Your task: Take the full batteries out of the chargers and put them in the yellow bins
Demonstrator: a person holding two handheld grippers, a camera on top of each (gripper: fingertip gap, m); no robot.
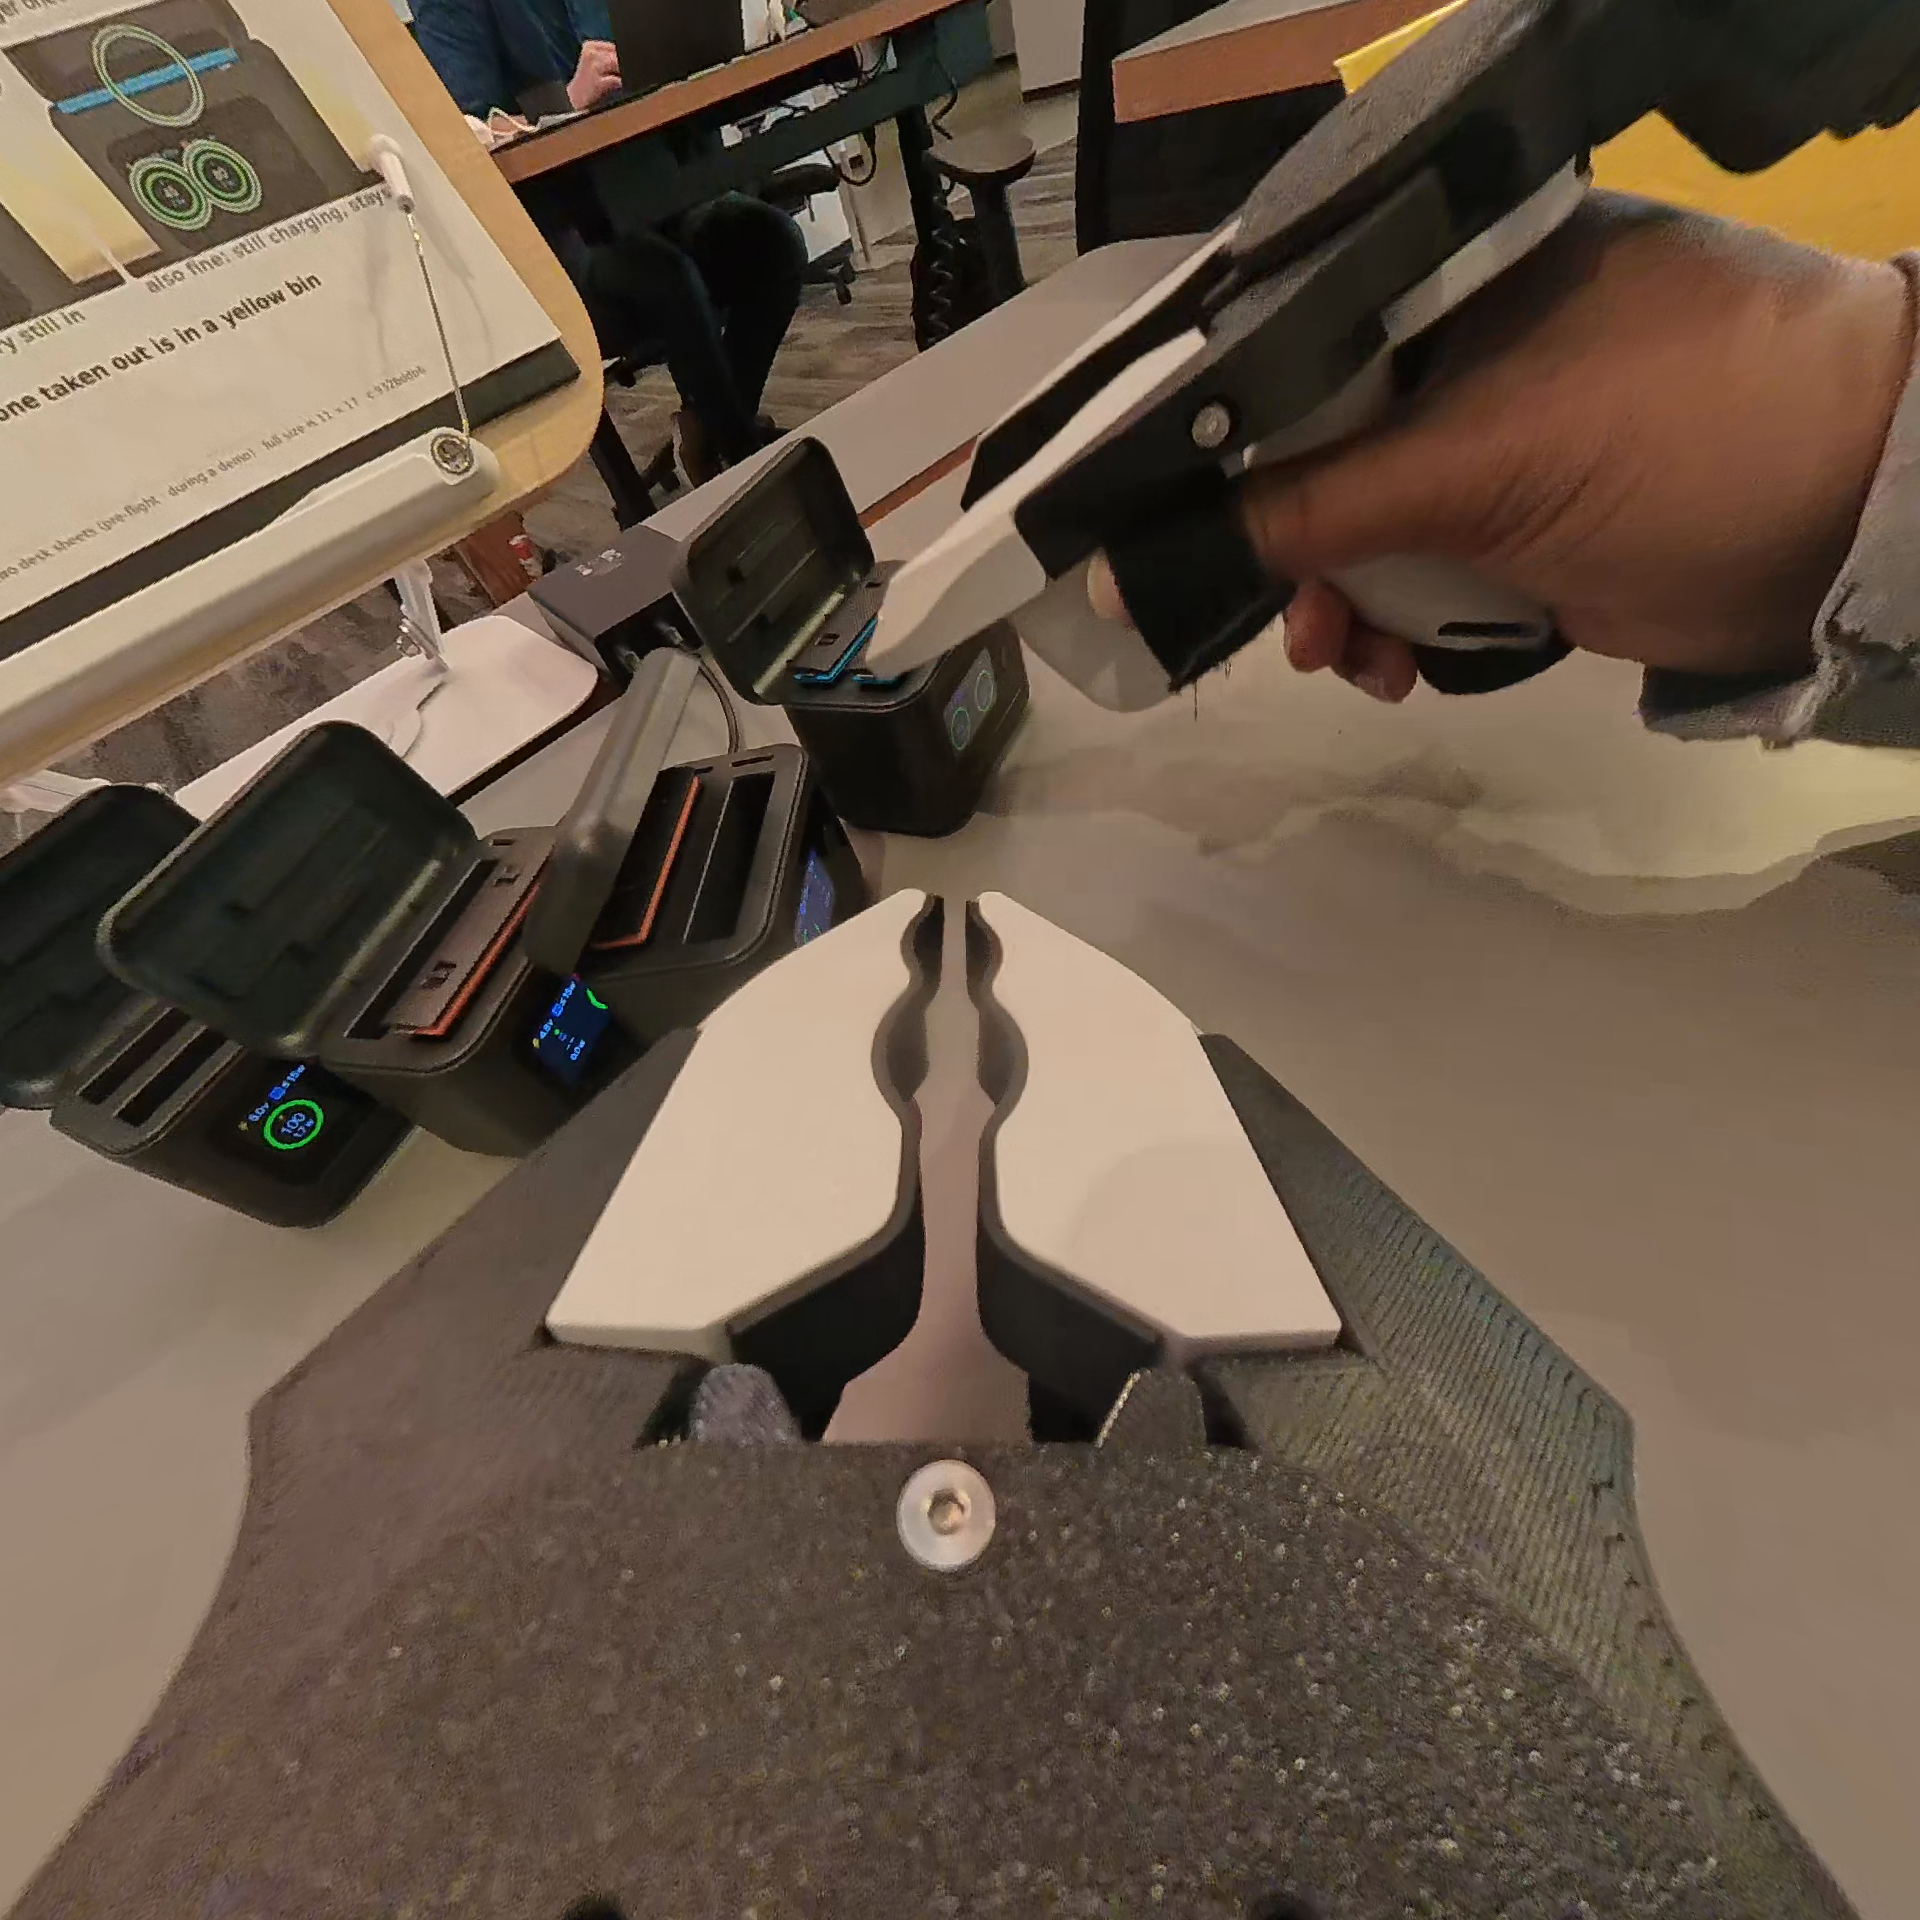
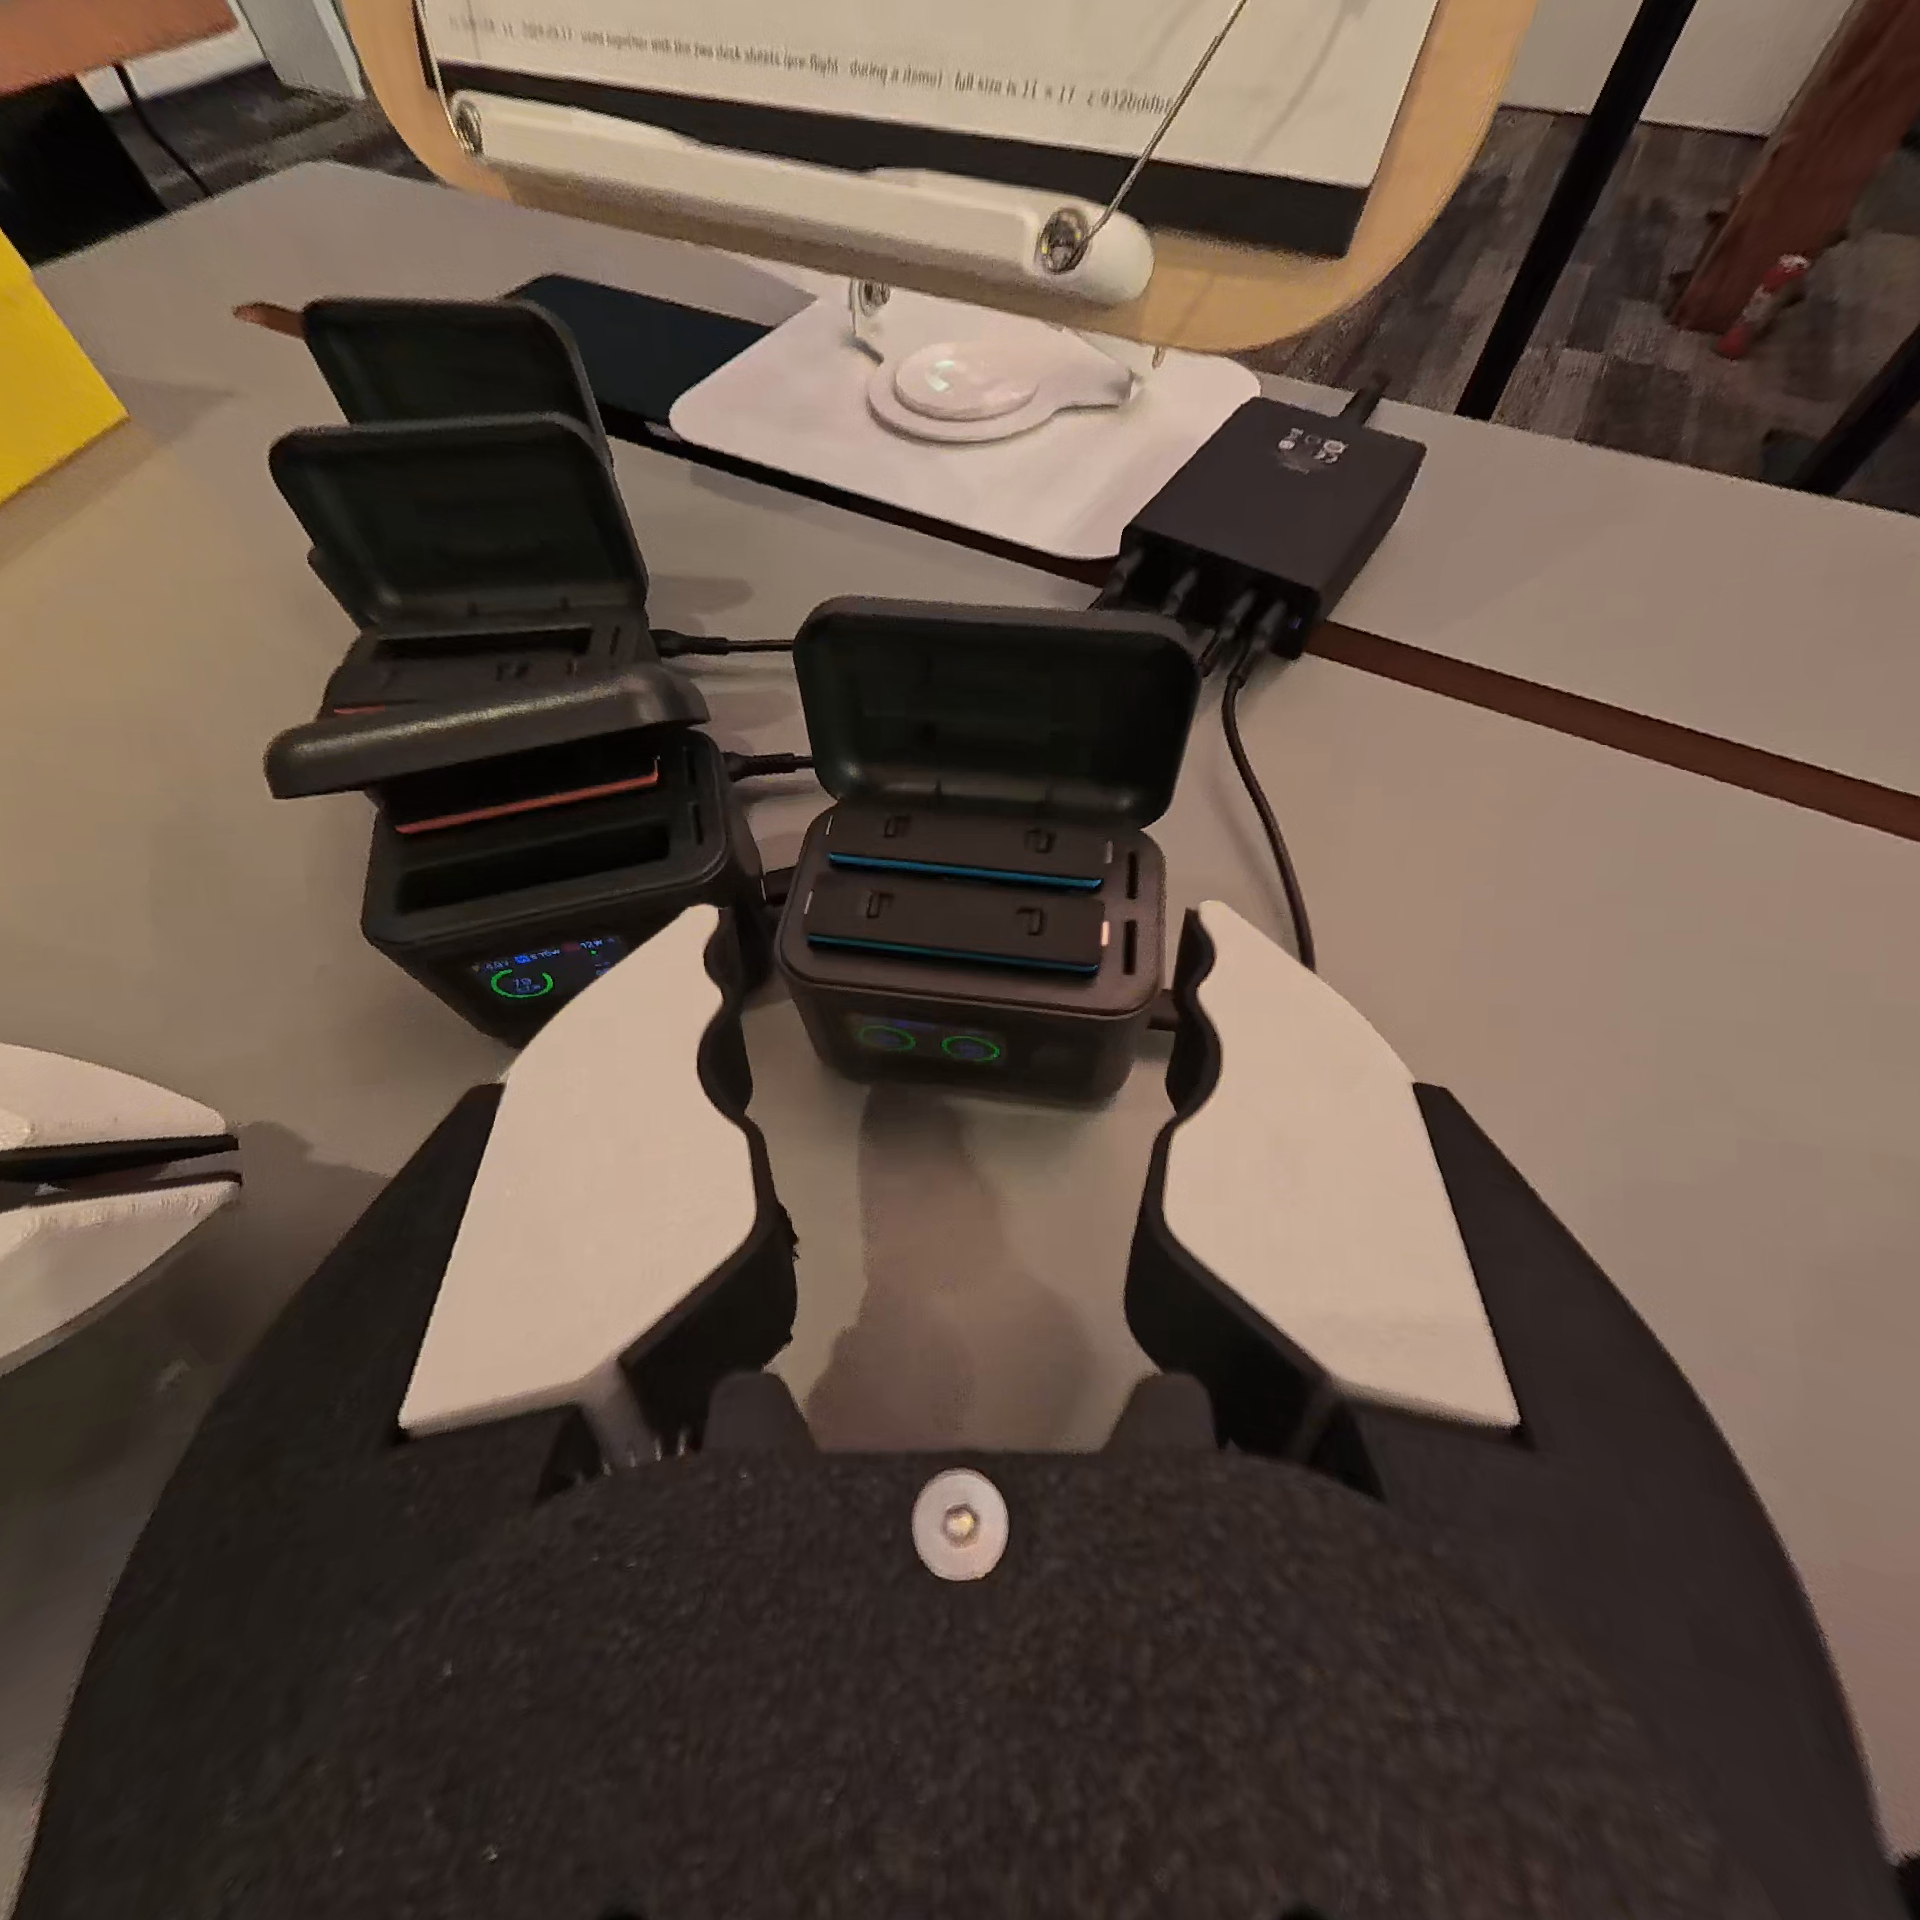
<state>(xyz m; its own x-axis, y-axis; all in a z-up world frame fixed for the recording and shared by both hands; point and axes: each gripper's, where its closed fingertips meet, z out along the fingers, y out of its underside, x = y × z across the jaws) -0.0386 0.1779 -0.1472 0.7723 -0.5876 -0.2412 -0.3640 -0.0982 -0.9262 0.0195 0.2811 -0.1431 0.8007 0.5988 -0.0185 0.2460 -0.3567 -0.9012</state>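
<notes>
A black charger (image 2: 977,1039) with its lid up holds two blue-edged batteries (image 2: 951,940); its screen shows two green rings. My right gripper (image 2: 956,925) is open, one finger on each side of this charger's front, just above the batteries. In the left wrist view the right gripper (image 1: 904,644) tips down onto that charger (image 1: 914,738). My left gripper (image 1: 951,914) is shut and empty, low over the table in front of the charger row. A second charger (image 2: 540,883) holds one orange-edged battery (image 2: 530,805). A yellow bin (image 2: 42,384) shows at the far left edge.
Two more open chargers (image 2: 468,540) stand behind the orange one. A black power hub (image 2: 1268,520) with cables sits at the back right. A sign on a white stand (image 2: 966,395) rises behind the chargers. A person's hand (image 1: 1558,468) holds the right gripper.
</notes>
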